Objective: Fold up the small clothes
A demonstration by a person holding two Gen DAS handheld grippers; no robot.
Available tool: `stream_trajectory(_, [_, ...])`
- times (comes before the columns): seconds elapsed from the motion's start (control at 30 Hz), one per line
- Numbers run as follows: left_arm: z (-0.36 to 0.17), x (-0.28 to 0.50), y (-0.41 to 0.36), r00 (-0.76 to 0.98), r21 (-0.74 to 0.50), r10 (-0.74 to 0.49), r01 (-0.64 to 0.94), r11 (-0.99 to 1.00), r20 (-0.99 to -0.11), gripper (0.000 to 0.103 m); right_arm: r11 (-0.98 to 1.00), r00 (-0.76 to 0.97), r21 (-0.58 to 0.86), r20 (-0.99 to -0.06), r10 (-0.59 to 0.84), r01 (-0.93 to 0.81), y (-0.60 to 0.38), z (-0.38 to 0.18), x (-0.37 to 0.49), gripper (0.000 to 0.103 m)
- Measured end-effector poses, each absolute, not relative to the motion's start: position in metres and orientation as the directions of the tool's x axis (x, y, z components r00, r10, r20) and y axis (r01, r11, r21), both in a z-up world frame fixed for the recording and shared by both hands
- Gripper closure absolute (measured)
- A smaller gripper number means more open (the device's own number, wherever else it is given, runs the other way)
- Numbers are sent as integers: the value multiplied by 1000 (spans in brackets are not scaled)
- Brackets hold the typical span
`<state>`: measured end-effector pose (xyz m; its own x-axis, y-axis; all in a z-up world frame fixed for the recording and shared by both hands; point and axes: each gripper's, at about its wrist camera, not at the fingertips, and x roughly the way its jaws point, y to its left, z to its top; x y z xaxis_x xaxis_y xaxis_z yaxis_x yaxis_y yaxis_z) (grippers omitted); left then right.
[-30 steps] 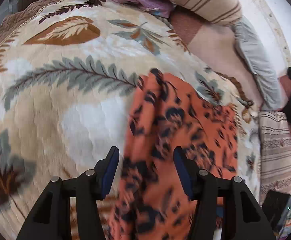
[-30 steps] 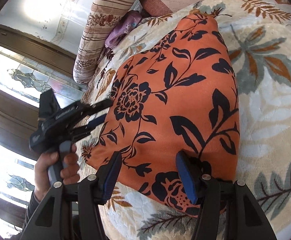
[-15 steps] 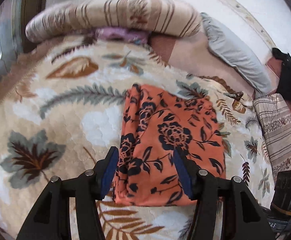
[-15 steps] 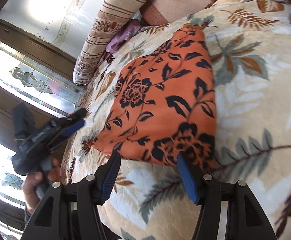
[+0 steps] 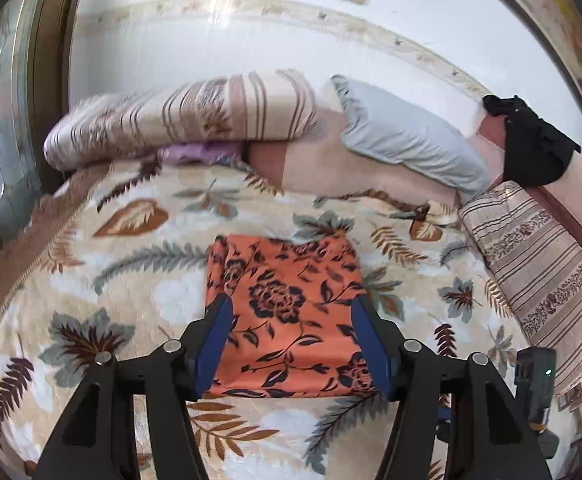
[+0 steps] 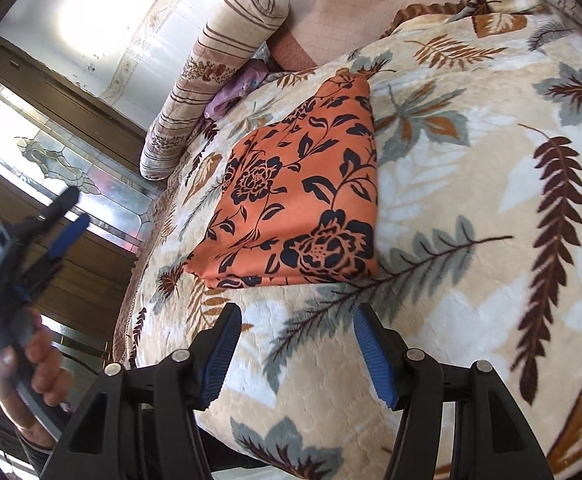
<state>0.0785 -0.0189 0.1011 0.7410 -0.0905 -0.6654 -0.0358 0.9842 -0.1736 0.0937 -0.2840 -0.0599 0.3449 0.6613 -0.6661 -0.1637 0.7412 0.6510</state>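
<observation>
An orange cloth with a dark floral print [image 5: 291,312] lies folded into a flat rectangle on the leaf-patterned blanket [image 5: 131,288]. It also shows in the right wrist view [image 6: 303,200]. My left gripper [image 5: 291,344] is open and empty, held above and in front of the cloth's near edge. My right gripper [image 6: 295,356] is open and empty, held off the cloth's near edge over the blanket [image 6: 471,240]. The left gripper also shows at the left of the right wrist view [image 6: 65,216], held in a hand, open.
A striped bolster [image 5: 179,120] and a purple cloth [image 5: 199,152] lie at the far left. A grey pillow [image 5: 407,140], a black garment [image 5: 535,148] and a striped cushion [image 5: 539,276] lie at the right. A wooden glazed door [image 6: 51,160] stands beside the bed.
Both grippers have pulled back and up from the folded cloth. The cloth now lies free on the blanket, farther from both sets of fingers.
</observation>
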Motion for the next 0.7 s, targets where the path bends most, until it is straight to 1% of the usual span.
stream_trajectory(0.13, [118,74,-35,762,-163,-80,-34,986,-643,38,734,359,660,-654,666,-160,-297,-65,89,41])
stream_trajectory(0.2, [124,73,-44,764,-157,-70,-42,987,-641,32,732,359,663,-652,667,-156,-302,-69,89,41])
stream_trajectory(0.23, [126,73,-48,765,-159,-77,-34,987,-640,31,728,363,668,-647,671,-155,-306,-71,89,41])
stream_trajectory(0.33, [132,74,-58,765,-172,-113,3,985,-634,23,707,383,694,-621,683,-135,-317,-77,91,41])
stream_trajectory(0.4, [128,80,-54,765,-228,-172,34,973,-620,17,698,386,706,-613,689,-124,-323,-82,93,41])
stream_trajectory(0.43, [124,84,-50,761,-259,-195,36,965,-619,16,693,384,711,-610,693,-121,-325,-85,95,41])
stream_trajectory(0.47, [114,91,-40,748,-303,-216,20,953,-627,16,689,384,715,-606,697,-120,-327,-87,96,41])
stream_trajectory(0.57, [72,117,1,695,-395,-214,-109,912,-687,16,673,389,731,-590,707,-114,-336,-92,97,41])
stream_trajectory(0.63, [36,133,27,634,-432,-230,-183,883,-738,17,665,391,739,-584,711,-106,-343,-97,99,41])
stream_trajectory(0.7, [4,148,45,571,-442,-246,-232,866,-783,17,658,387,748,-581,716,-92,-349,-103,103,41])
